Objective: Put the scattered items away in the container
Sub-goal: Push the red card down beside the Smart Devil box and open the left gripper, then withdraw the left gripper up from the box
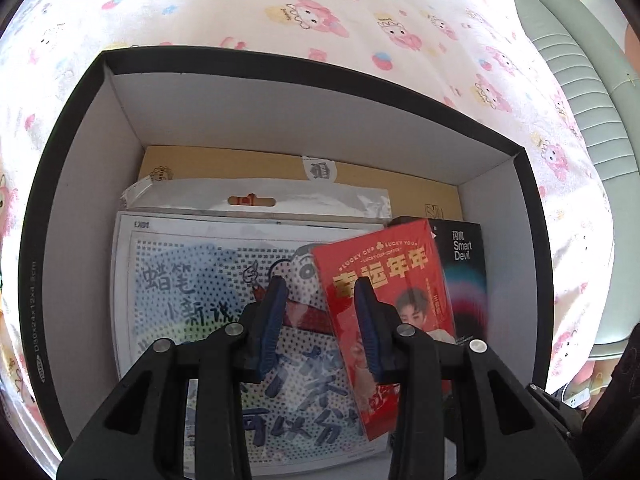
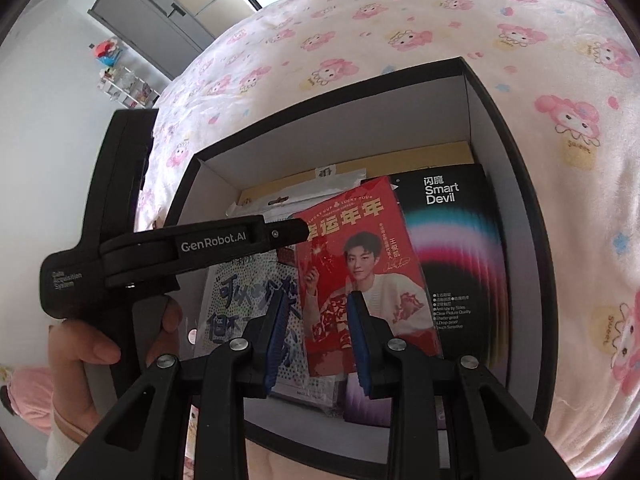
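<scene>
Nearest the lens in the left wrist view, the left gripper (image 1: 322, 312) hangs over the open box (image 1: 72, 184) with its blue-padded fingers (image 1: 272, 320) spread apart and nothing between them. The right gripper (image 2: 318, 334) hovers above the same box (image 2: 532, 240) from the near edge, its fingers likewise spread and empty.

All the visible items sit inside the box, which rests on a pink cartoon-print bedspread (image 1: 320, 12). Taking the red packet (image 1: 384, 320) as the landmark: it lies tilted on top of the pile, printed with gold characters and a portrait. Under its left edge and spreading out to its left is a dotted sheet with handwritten-style lettering (image 1: 192, 304) in a clear sleeve. Under its right edge is a black box marked "Smart Devil" (image 1: 464, 264), against the container's right wall. Beyond the packet, toward the far wall, a clear hang-tab bag (image 1: 256, 200) lies on a flat tan cardboard piece (image 1: 240, 164).

In the right wrist view the left gripper's body (image 2: 216, 240) reaches in from the left, its tip over the red packet's (image 2: 360, 264) upper left corner — whether it touches cannot be told.
</scene>
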A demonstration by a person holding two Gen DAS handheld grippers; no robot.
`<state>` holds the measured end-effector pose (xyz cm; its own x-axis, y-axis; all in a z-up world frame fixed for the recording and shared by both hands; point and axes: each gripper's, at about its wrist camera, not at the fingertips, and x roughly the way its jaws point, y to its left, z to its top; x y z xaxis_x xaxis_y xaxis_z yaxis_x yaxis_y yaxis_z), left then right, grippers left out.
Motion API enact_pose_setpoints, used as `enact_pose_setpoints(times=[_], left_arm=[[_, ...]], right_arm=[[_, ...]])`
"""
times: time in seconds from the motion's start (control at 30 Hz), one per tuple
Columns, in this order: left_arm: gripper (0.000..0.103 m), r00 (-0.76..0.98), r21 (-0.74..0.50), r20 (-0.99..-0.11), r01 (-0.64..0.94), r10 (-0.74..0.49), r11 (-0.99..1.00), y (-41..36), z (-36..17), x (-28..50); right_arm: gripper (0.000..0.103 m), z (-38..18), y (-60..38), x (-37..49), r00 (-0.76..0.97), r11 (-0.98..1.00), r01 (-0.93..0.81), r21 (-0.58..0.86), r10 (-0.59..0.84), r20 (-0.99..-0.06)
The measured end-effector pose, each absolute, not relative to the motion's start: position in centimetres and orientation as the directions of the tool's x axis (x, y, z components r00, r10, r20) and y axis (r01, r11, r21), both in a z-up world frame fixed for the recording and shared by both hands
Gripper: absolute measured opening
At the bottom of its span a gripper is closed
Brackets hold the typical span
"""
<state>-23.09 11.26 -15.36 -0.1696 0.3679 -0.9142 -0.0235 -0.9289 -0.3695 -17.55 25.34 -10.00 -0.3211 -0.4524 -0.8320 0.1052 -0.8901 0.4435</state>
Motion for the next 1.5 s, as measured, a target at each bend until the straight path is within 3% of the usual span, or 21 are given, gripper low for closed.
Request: enact_pose_setpoints(times=[0.2, 0.37, 0.5, 0.6, 0.93, 1.1, 1.27, 1.5], left_arm=[[0.035, -0.092, -0.461, -0.876, -0.124, 0.473, -0.879, 13.8, -14.9, -23.7], [0.034, -0.201, -0.385, -0.895, -0.106, 0.399, -0.917, 13.5, -14.0, -25.5], [0.024, -0.203, -0.297, -0.927, -0.118, 0.315, -0.948, 14.4, -15.0, -27.0], [0.023, -0.176, -0.300, -0.931, -0.126, 0.319, -0.946, 15.3, -15.4, -27.5], [0.022, -0.091, -0.353, -0.918, -0.251, 0.385, -0.901, 18.1, -15.0, -25.2], [0.022, -0.139, -0.419, -0.887, -0.163, 0.441, -0.893, 15.1, -14.0, -25.0], [0.022, -0.060, -0.489, -0.867, -0.094, 0.495, -0.867, 13.9, -15.8, -24.2], [0.024, -0.053, -0.555, -0.825, -0.105, 0.562, -0.825, 15.4, -14.9, -24.7]], right_arm=[[0.027, -10.7, 26.8, -17.5, -0.308, -0.901, 0.068, 0.429, -0.428, -0.850], [0.027, -10.4, 26.5, -18.3, -0.305, -0.919, 0.092, 0.382, -0.392, -0.868], [0.027, -10.8, 26.3, -20.1, -0.278, -0.928, 0.084, 0.364, -0.372, -0.885], [0.027, -11.4, 25.5, -21.1, -0.239, -0.945, 0.095, 0.312, -0.326, -0.915], [0.027, -10.8, 25.7, -20.0, -0.209, -0.941, 0.126, 0.313, -0.334, -0.919], [0.027, -10.7, 25.9, -18.8, -0.221, -0.937, 0.130, 0.323, -0.345, -0.912], [0.027, -11.3, 25.4, -18.9, -0.216, -0.933, 0.121, 0.339, -0.358, -0.908], [0.027, -11.3, 25.2, -18.1, -0.230, -0.939, 0.114, 0.323, -0.341, -0.911]])
